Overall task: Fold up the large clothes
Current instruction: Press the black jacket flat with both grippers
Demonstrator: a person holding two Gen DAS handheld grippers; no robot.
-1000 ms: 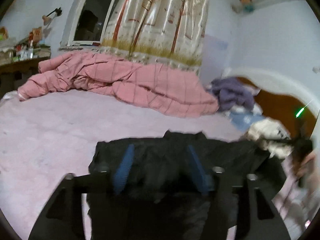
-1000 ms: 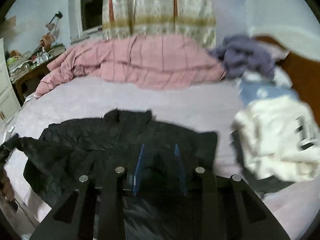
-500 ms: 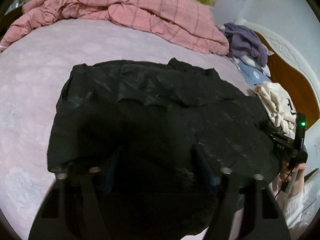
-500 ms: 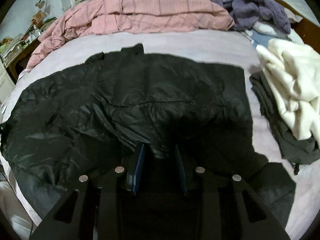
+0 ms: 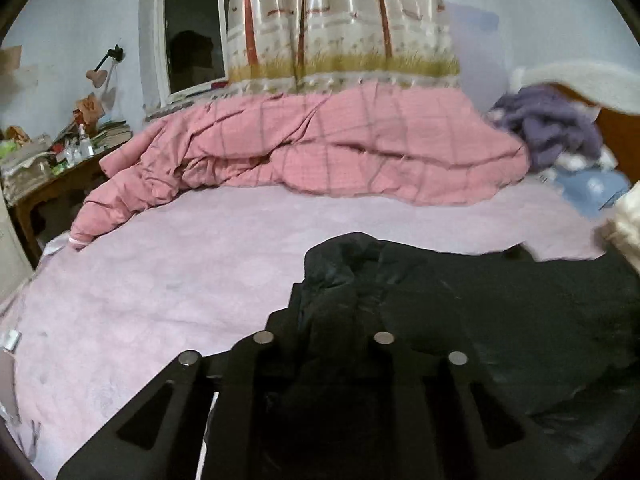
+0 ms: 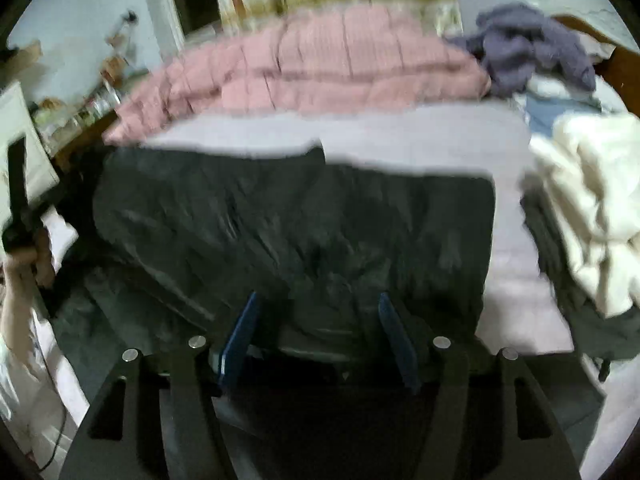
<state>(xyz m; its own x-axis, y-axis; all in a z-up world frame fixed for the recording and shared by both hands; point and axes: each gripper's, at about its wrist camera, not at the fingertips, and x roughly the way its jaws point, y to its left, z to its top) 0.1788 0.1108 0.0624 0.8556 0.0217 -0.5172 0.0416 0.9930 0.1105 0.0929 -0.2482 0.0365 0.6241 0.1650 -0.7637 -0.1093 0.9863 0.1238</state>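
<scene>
On my far left a cluttered desk (image 5: 48, 160) stands against the wall, just off the bed's edge. From there the pale pink sheet (image 5: 160, 280) runs bare and flat toward the middle, the widest free room I have. Behind it a pink checked quilt (image 5: 320, 152) is heaped along the far side under the curtain (image 5: 340, 24).

My left gripper (image 5: 332, 320) sits low at the near edge, jaws closing around a bunched fold of the black jacket (image 5: 500, 300); cloth fills the gap between them, and the fingertips are buried in it. The jacket spreads rightward from there across the sheet.

In the right wrist view the jacket (image 6: 280, 220) lies broad and flat, its far hem straight, a strip of bare sheet beside its right edge. My right gripper (image 6: 320, 320) is opening, blue pads (image 6: 240, 328) standing apart with jacket cloth lying loose between them, not pinched.

Further right, a cream garment (image 6: 592, 200) is piled near the bed's edge, a purple heap (image 6: 532, 48) behind it.
</scene>
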